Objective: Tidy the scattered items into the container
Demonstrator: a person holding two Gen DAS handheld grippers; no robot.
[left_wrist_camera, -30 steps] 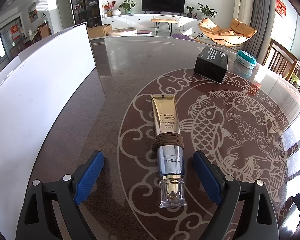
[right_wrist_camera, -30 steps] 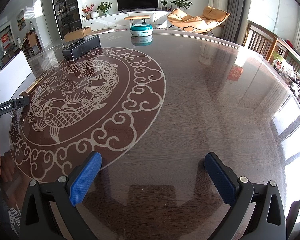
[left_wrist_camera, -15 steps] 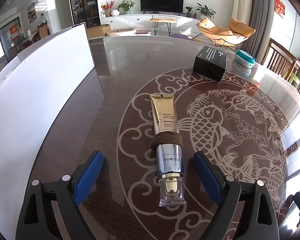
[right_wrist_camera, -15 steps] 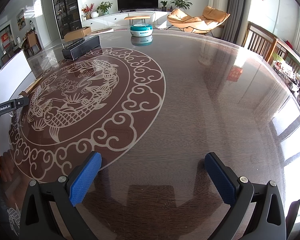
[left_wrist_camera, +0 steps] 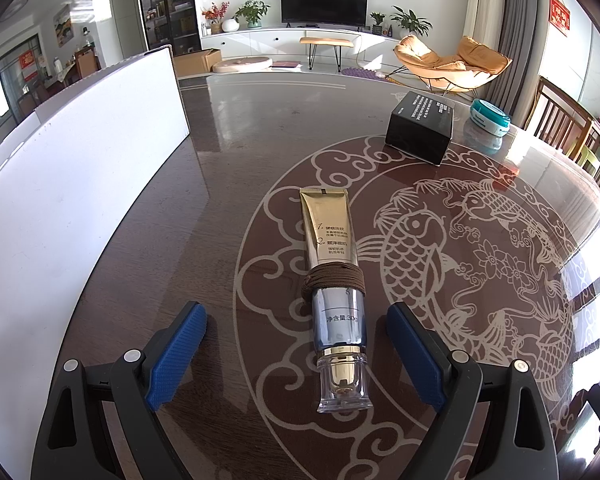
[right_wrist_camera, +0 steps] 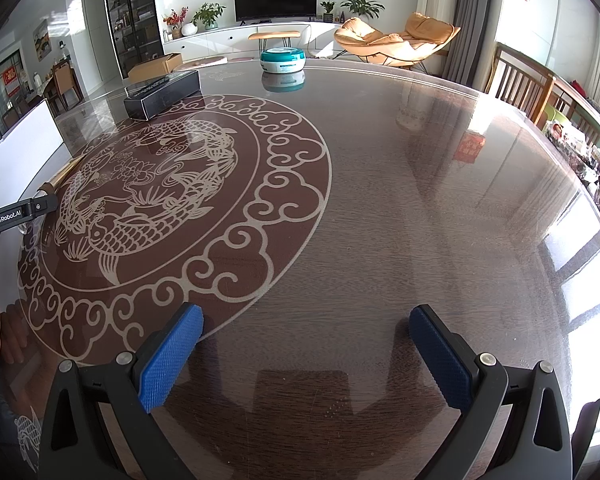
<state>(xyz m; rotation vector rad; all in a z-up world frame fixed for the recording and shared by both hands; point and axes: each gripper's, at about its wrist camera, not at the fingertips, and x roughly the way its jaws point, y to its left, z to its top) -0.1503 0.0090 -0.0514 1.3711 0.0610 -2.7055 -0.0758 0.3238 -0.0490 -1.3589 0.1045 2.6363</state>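
little has moved since a second ago: left gripper has crept slightly nearer the tube, right view unchanged.

near: left gripper spread wide, nothing held; the tube's clear cap sits between the blue pads, touching neither. right gripper also released, over bare tabletop.

middle: cosmetic tube lies flat on the tabletop at the edge of the fish pattern. long axis runs almost straight away from the left gripper; cap near, flat gold crimped end far, leaning slightly left. brown cord wound round its middle.

left: white container wall stands beside the tube, apart from it.

far: black box, teal round tin, both on the tabletop.

progress: judged early. three items out, none seen inside; container interior hidden.
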